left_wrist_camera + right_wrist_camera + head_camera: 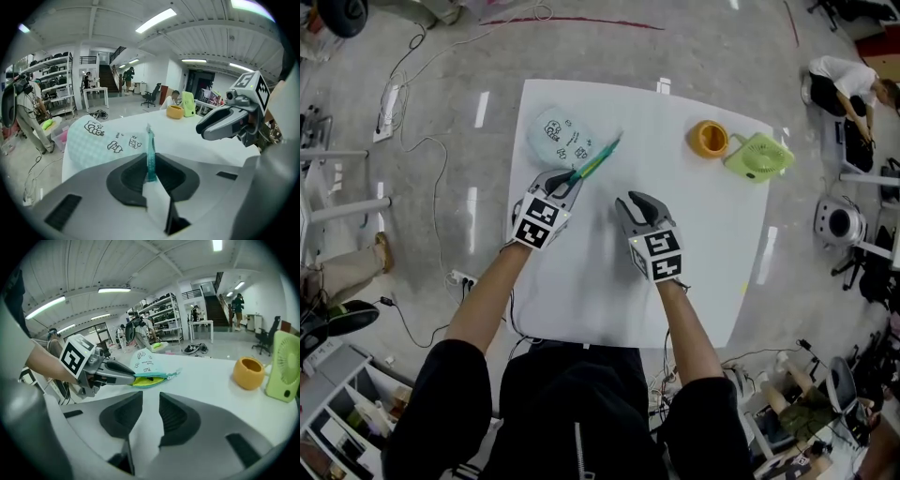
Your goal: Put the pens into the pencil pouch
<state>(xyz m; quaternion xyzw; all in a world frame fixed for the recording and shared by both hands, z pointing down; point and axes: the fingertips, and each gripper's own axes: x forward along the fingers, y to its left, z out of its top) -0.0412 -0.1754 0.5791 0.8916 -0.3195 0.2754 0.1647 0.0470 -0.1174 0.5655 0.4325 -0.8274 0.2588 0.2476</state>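
1. The pencil pouch (555, 134), pale mint with little cartoon prints, lies on the far left part of the white desk (609, 281). Its open side is turned toward the middle of the desk.
2. The left tongs (567, 183) are clenched on the pouch's teal zipper edge (150, 145). In the left gripper view that strip stands upright, pinched between the two dark pads.
3. From the right gripper view the pouch's mouth gapes a little and shows a yellow lining (140, 380). Something dark sits inside, but I cannot tell whether it is a pen.
4. The right tongs (637, 208) hang over bare desk just beside the left ones, well short of the pouch. Their jaws stand apart with nothing between them.
5. No loose pens show on the desk in any view. An orange cup (709, 139) and a small green fan (759, 157) stand at the far right, well apart from the pouch.
6. Judged from this, the filling step looks done or nearly so: one hand steadies the mouth and the other is empty and free.
7. If pens remain out of view, the next move calls for the right tongs to fetch one and feed it tip-first into the held-open mouth.
8. If none remain, the right tongs need to take the zip's pull while the left grip braces the edge against the tug.
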